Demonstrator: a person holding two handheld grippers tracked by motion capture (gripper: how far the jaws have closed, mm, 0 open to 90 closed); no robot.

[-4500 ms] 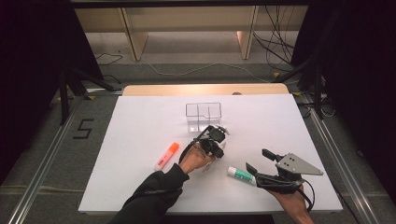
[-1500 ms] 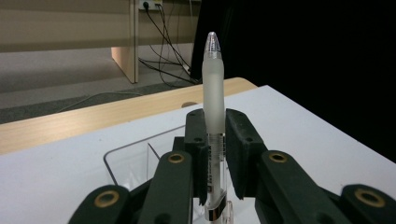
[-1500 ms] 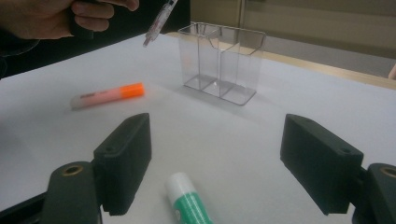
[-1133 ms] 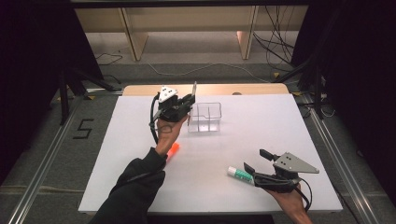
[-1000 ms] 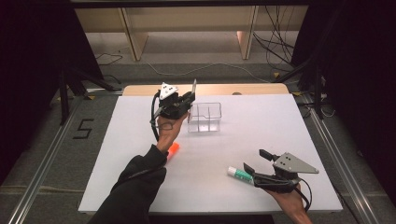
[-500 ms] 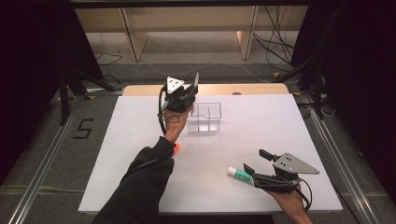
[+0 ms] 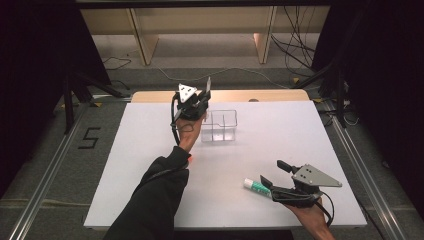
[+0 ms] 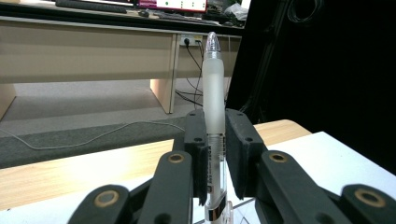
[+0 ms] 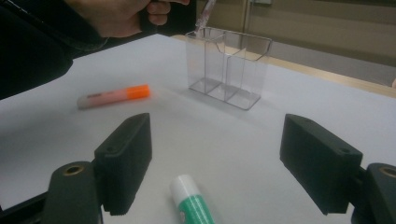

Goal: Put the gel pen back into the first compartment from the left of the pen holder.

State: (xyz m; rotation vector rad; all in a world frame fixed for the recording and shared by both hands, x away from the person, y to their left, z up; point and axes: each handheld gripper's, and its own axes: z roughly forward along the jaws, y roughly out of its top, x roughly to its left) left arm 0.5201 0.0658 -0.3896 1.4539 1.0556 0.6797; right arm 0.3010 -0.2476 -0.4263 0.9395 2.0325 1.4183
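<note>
A person works at a white table (image 7: 150, 150) with a two-jaw gripper in each hand. The left gripper (image 7: 196, 102) is raised above the far part of the table, just beside the left end of a clear plastic organizer (image 7: 219, 125) with open compartments. Its jaws are clamped on a frosted white pen (image 8: 214, 93), which stands upright between them with its clear rounded tip pointing up. In the right gripper view, the pen's lower end hangs at the organizer's (image 9: 229, 65) near-left rim; whether it is inside a compartment cannot be told.

The right gripper (image 7: 275, 177) sits low at the near right of the table, its jaws spread wide and holding nothing. A white and green tube (image 9: 194, 200) lies on the table between those jaws, its white cap pointing away. An orange highlighter (image 9: 114, 96) lies flat further off, beyond the right gripper's left jaw, under the person's left forearm (image 7: 155, 195).
</note>
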